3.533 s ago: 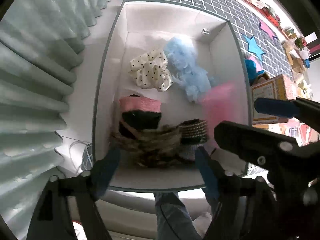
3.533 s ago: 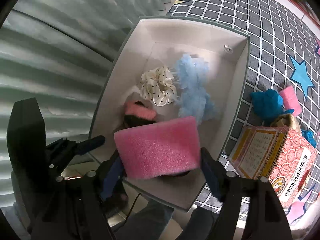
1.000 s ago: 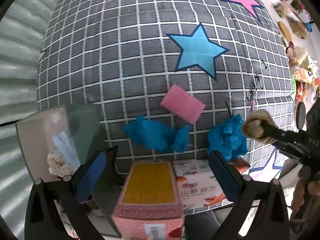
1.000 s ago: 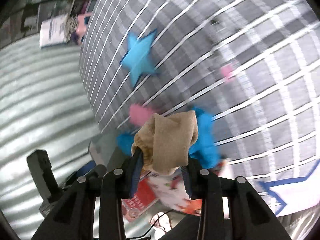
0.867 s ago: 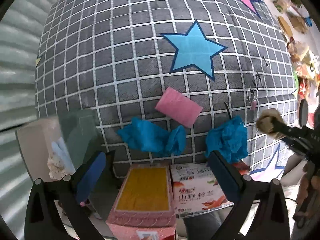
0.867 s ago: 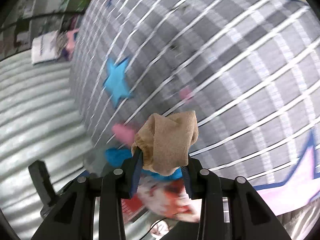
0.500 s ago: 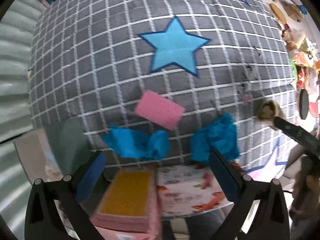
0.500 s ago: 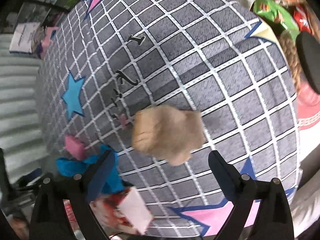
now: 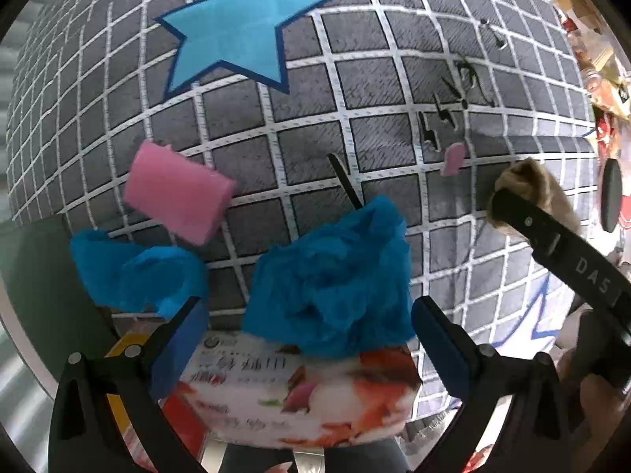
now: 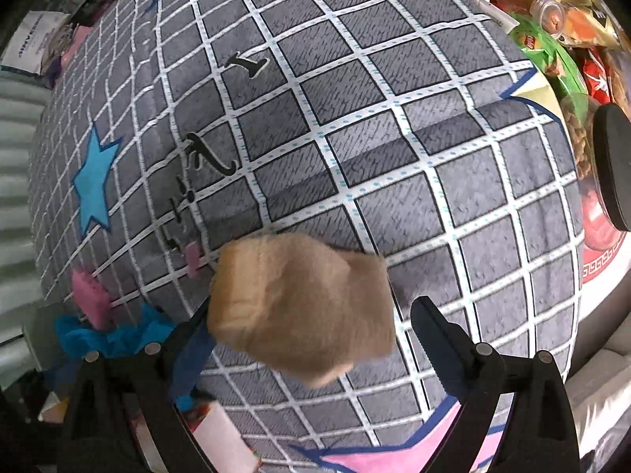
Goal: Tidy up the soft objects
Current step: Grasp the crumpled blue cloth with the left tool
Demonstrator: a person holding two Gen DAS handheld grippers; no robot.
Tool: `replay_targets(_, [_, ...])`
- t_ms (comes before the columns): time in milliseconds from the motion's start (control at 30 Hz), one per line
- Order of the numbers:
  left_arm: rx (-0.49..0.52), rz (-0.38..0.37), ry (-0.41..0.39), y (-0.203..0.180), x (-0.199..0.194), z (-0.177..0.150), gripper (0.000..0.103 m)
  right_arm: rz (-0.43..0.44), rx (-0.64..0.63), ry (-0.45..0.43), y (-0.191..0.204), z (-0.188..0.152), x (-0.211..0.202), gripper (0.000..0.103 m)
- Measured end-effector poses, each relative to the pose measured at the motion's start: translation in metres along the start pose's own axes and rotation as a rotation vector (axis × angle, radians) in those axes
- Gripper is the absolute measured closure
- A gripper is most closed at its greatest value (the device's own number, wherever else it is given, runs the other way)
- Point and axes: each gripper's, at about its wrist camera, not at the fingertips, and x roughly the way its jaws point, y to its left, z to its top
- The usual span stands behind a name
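Note:
My left gripper (image 9: 311, 343) is open, its fingers either side of a crumpled blue soft cloth (image 9: 335, 276) that rests on a printed box (image 9: 292, 390). A second blue cloth (image 9: 138, 268) and a pink sponge (image 9: 177, 193) lie to its left on the grey checked cloth (image 9: 374, 90). My right gripper (image 10: 311, 339) is open. A tan plush piece (image 10: 303, 307) lies on the cloth between its fingers, against the left one. The same tan piece (image 9: 532, 193) shows in the left wrist view beside the right gripper's black finger (image 9: 552, 236).
A small pink scrap (image 9: 452, 159) lies near black printed marks. A yellow-topped box (image 9: 126, 347) and the storage bin's wall (image 9: 35, 276) sit at the left. Snack packets and bottles (image 10: 552, 19) crowd the cloth's far right edge, by a black disc (image 10: 613, 165).
Both grippers left the white storage bin and swung over the checked cloth. The right one carried the tan plush piece, then opened; the piece now lies on the cloth. The left one closed in on the blue cloth.

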Motion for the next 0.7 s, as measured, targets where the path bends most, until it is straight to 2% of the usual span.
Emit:
replay_targets(167, [-0.009,0.035,0.03,-0.007,0.023,0.007,0.0,-0.059,-0.043,0.015,0.009,0.002,0.013,0.001])
replay_targets(367, [-0.014,0.064,0.041,-0.016,0.042,0.006,0.0,-0.165,-0.1,0.045,0.026,0.001,0.027,0.0])
replay_targets(600, [-0.025,0.056,0.057,-0.025,0.066,0.0,0.0,-0.156,-0.081,0.052,0.021,0.003,0.025,0.0])
replay_targets(700, [0.013,0.058,0.035,-0.025,0.07,-0.004,0.0,-0.164,-0.091,0.037,0.032,0.006,0.029,0.0])
